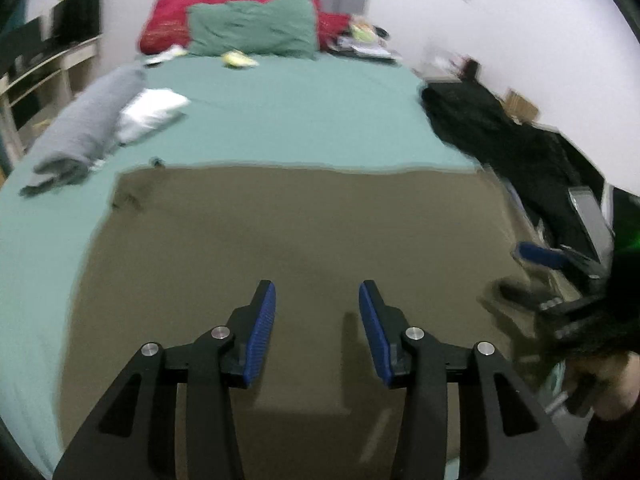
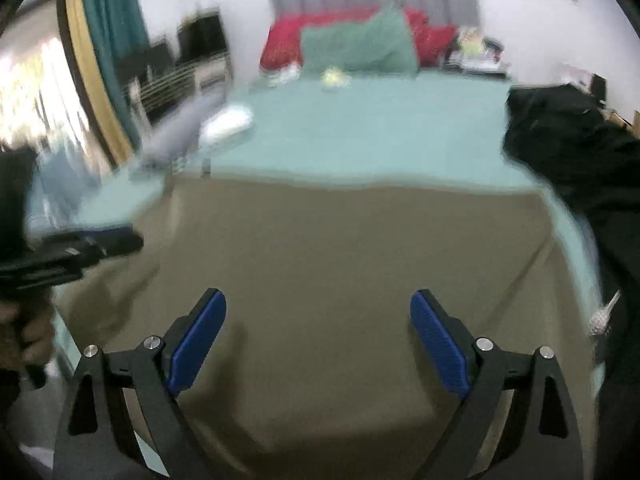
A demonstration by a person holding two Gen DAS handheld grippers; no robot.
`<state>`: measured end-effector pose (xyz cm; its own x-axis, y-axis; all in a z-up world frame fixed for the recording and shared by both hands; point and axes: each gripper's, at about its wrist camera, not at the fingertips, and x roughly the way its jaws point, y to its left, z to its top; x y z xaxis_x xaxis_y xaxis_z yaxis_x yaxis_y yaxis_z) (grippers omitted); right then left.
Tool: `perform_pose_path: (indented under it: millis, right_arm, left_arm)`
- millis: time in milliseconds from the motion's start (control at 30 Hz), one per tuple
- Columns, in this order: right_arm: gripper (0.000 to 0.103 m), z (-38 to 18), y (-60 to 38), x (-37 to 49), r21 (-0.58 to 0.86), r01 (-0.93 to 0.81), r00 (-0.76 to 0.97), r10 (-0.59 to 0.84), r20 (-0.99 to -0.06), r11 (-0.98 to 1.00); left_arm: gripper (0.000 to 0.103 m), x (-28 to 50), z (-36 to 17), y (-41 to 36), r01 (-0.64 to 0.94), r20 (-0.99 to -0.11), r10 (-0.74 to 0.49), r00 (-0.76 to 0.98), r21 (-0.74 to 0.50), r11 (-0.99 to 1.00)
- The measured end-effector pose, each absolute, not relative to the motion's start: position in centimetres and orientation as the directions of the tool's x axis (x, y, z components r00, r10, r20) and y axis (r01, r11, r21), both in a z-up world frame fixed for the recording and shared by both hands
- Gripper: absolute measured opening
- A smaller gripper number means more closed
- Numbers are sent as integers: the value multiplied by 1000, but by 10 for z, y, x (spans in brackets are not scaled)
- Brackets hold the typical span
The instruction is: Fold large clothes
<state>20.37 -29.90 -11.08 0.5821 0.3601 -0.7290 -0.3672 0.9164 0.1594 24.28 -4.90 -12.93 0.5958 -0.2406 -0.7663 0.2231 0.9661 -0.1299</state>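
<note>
Cloth (image 1: 280, 232), olive-brown and broad, lies spread flat over the near half of the bed (image 1: 288, 120). Its far edge runs straight across from left to right, and green sheet shows beyond it. Its long axis cannot be told, since the near end runs out under both cameras; from what shows, it spans most of the bed's width. It looks smooth, with only a faint crease toward the right side in the right wrist view (image 2: 532, 264).

Both grippers hover over the near part of the cloth, pointing toward the far edge and the pillows (image 1: 252, 28). Neither is touching fabric, as far as the blur allows. The left gripper (image 1: 317, 330) is over the middle, with its jaws moderately apart and empty. The right gripper (image 2: 318, 340) is spread wider, also empty, and sits toward the cloth's right side; in the left view it shows at the right margin (image 1: 560, 268).

The left edge of the cloth is nearer the left gripper and the right edge nearer the right. By my judgement, a fold would call for each to take a corner on its own side. The near corners are out of sight below the fingers.

Off the cloth lie a grey roll (image 1: 88, 120) and a white bundle (image 1: 154, 112) at far left, and a black heap (image 1: 500, 136) along the right edge.
</note>
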Motion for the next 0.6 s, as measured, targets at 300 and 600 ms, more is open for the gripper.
perform_pose_path:
  millis: [300,600]
  right_arm:
    - [95,-162,-284,194,1,-369,566,225,-793,929]
    - [95,-123,-330,135,92,-247,673,240,-700,964]
  left_arm:
    - [46,224,-199,-95,111,-860,-26,510,35,993]
    - [46,212,-186,-79,73,-837,-125,532,-102,992]
